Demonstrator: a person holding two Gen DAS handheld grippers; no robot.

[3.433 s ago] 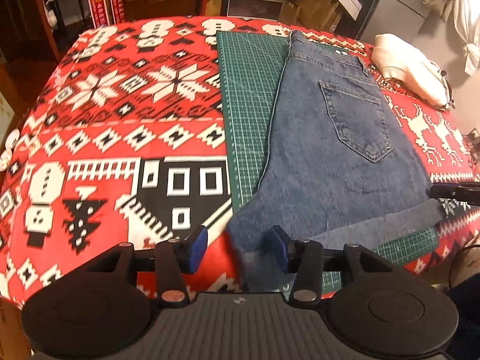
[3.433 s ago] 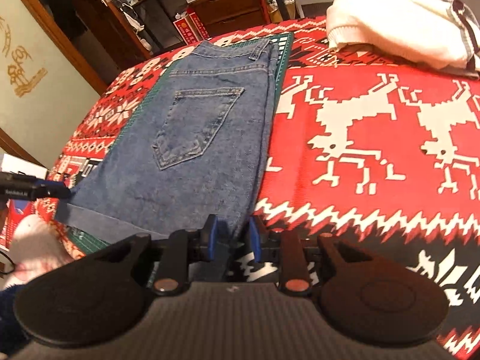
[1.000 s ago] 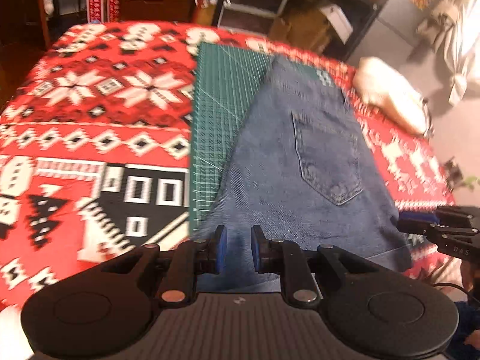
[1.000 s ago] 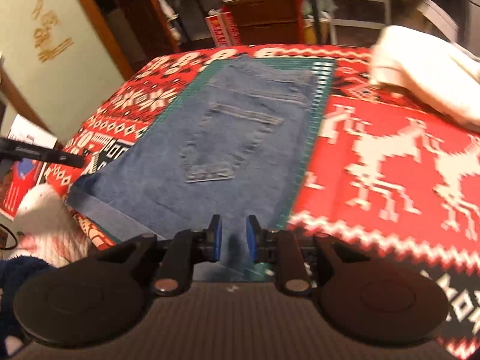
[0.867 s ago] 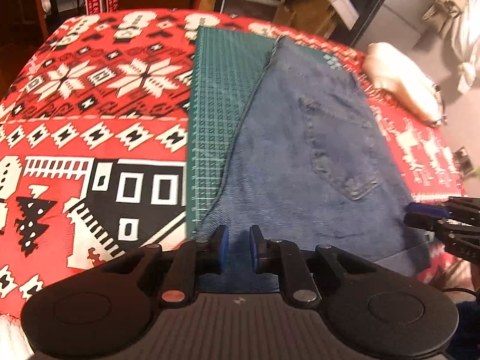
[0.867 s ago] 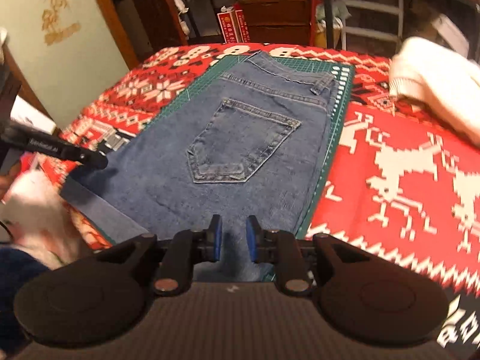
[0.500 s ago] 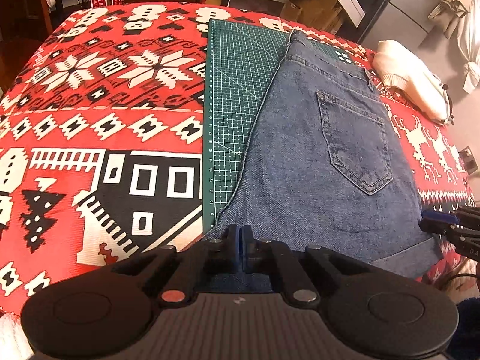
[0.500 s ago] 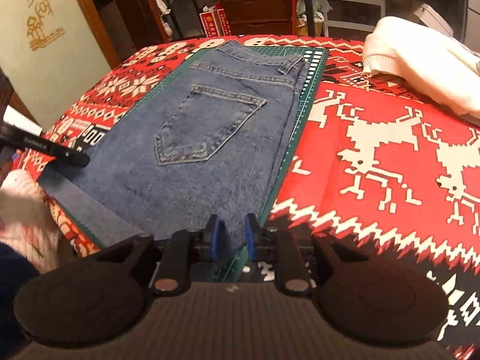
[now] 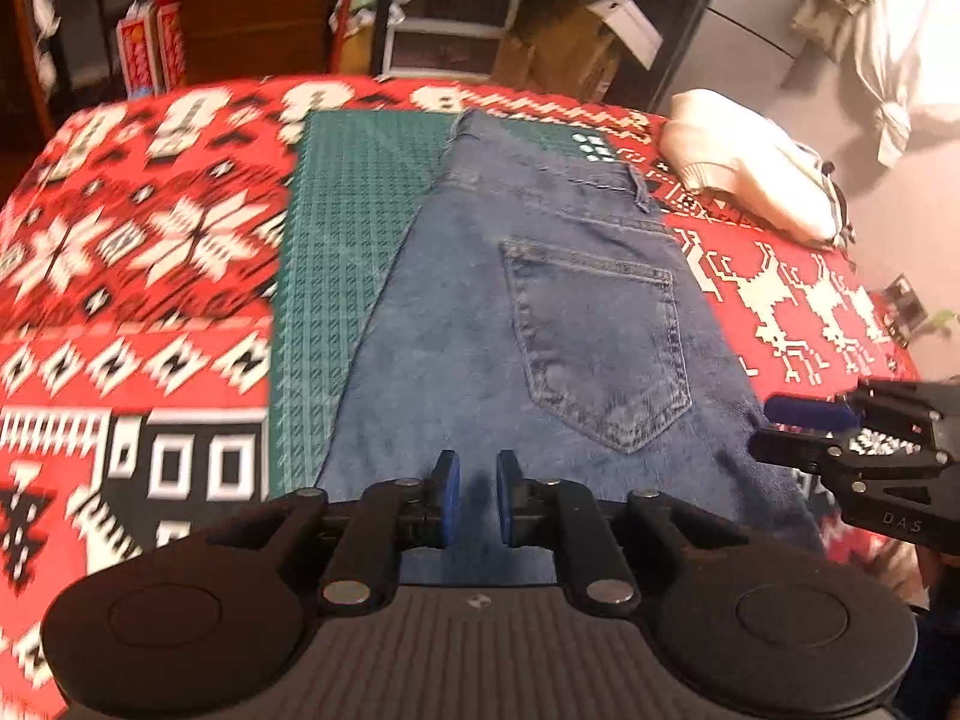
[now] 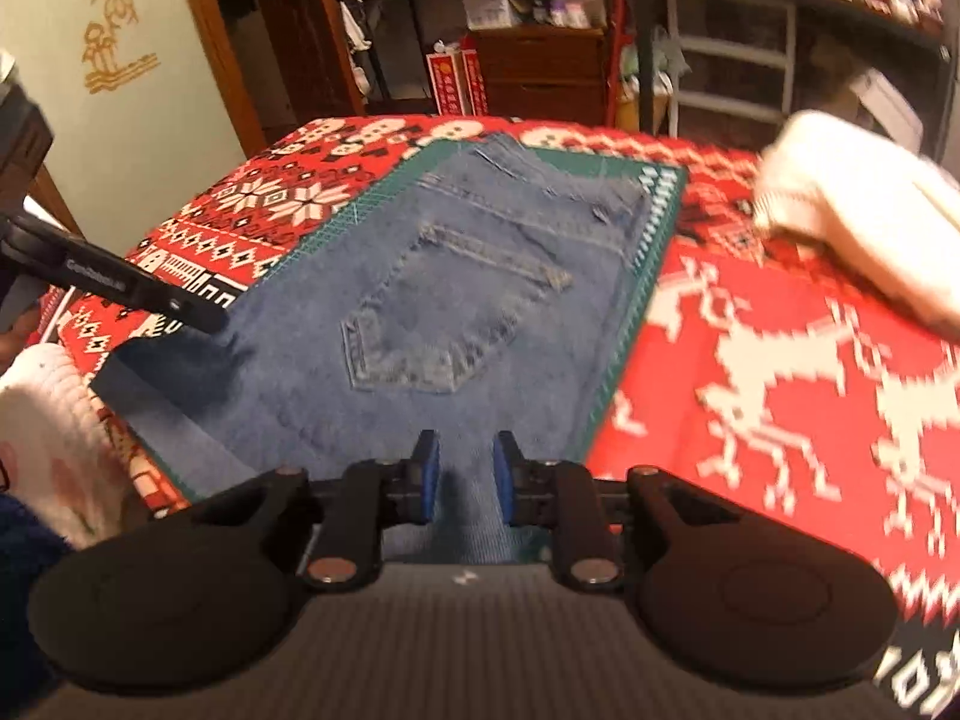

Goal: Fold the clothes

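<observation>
Blue denim shorts (image 9: 540,330) lie flat on a green cutting mat (image 9: 348,240), folded in half with one back pocket up and the waistband far from me. My left gripper (image 9: 477,498) hovers over the near hem, its blue pads a little apart, with denim lying under the gap. At the hem's right corner my right gripper (image 10: 465,480) also has its pads apart above the shorts (image 10: 480,312). The left wrist view shows the right gripper (image 9: 792,432) at the shorts' right edge with nothing between its fingers. The hem itself is hidden under both grippers.
A red patterned cloth (image 9: 150,240) covers the table. On its far right lies a cream sweater (image 9: 750,180), also visible in the other view (image 10: 870,210). A person's white knitted sleeve (image 10: 48,420) is at the near left edge. Shelves and boxes stand behind the table.
The left gripper's pads, pressed together half a second ago, now stand apart. Both grippers have moved forward over the shorts' near hem. The shorts still lie flat.
</observation>
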